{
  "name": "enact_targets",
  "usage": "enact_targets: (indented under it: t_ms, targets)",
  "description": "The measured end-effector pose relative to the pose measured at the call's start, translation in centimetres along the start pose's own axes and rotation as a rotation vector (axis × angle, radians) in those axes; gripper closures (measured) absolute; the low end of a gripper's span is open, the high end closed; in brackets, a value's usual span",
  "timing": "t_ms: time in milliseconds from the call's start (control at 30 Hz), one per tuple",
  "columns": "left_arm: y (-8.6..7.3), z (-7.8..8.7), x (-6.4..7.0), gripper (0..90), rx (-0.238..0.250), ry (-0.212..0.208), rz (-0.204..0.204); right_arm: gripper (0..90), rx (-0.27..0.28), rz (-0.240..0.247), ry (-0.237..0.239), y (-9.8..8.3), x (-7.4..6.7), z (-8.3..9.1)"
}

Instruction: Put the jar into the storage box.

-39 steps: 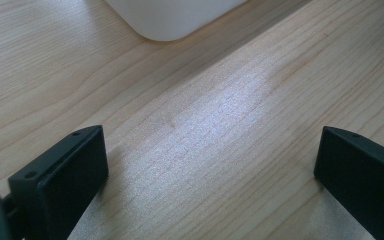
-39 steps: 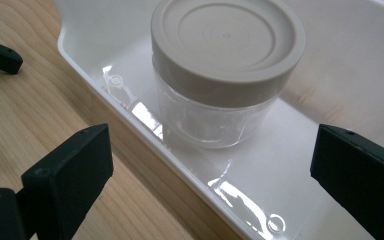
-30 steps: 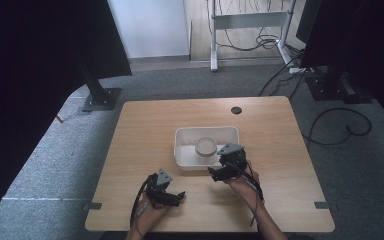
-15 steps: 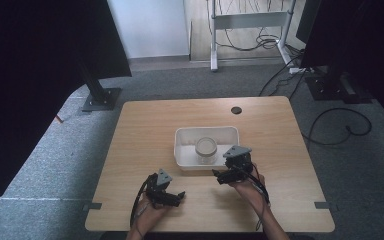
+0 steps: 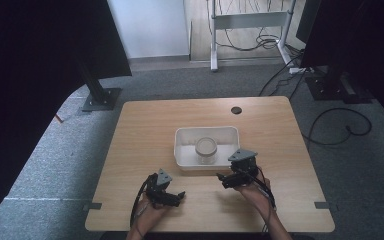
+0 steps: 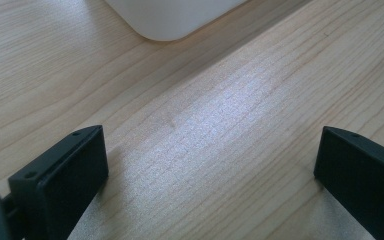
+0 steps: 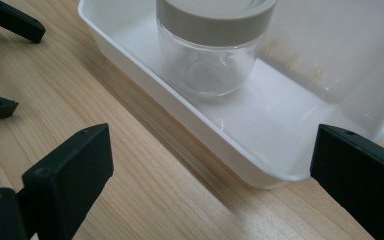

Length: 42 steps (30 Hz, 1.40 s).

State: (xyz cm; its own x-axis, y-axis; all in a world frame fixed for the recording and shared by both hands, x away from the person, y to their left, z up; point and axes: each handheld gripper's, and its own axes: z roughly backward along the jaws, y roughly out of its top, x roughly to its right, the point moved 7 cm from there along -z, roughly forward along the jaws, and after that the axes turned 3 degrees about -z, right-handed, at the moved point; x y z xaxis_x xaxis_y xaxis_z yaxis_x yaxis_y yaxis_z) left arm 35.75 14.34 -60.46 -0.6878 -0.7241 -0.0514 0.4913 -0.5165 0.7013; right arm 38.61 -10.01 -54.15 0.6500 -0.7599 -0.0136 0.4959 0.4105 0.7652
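Standing upright inside one white tray at mid-table: one clear glass jar, seemingly empty, wearing a grey lid. Lying on one wooden table. Hovering just beside the tray's near wall: right gripper, jaws spread wide, gripping nothing. Resting near the table's front edge: left gripper, likewise gaping, empty.
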Motion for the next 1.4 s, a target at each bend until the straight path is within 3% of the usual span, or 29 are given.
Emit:
enact_targets:
  t_ms: [833, 1400]
  targets:
    - [0.0, 0.0, 0.0, 0.5, 0.0, 0.0, -0.001, 2.1, 0.021, -0.024, -0.037, -3.2, 1.6, 3.1]
    - [0.0, 0.0, 0.0, 0.5, -0.001, 0.0, -0.002, 2.1, 0.011, -0.075, -0.079, -7.2, 3.4, 4.3]
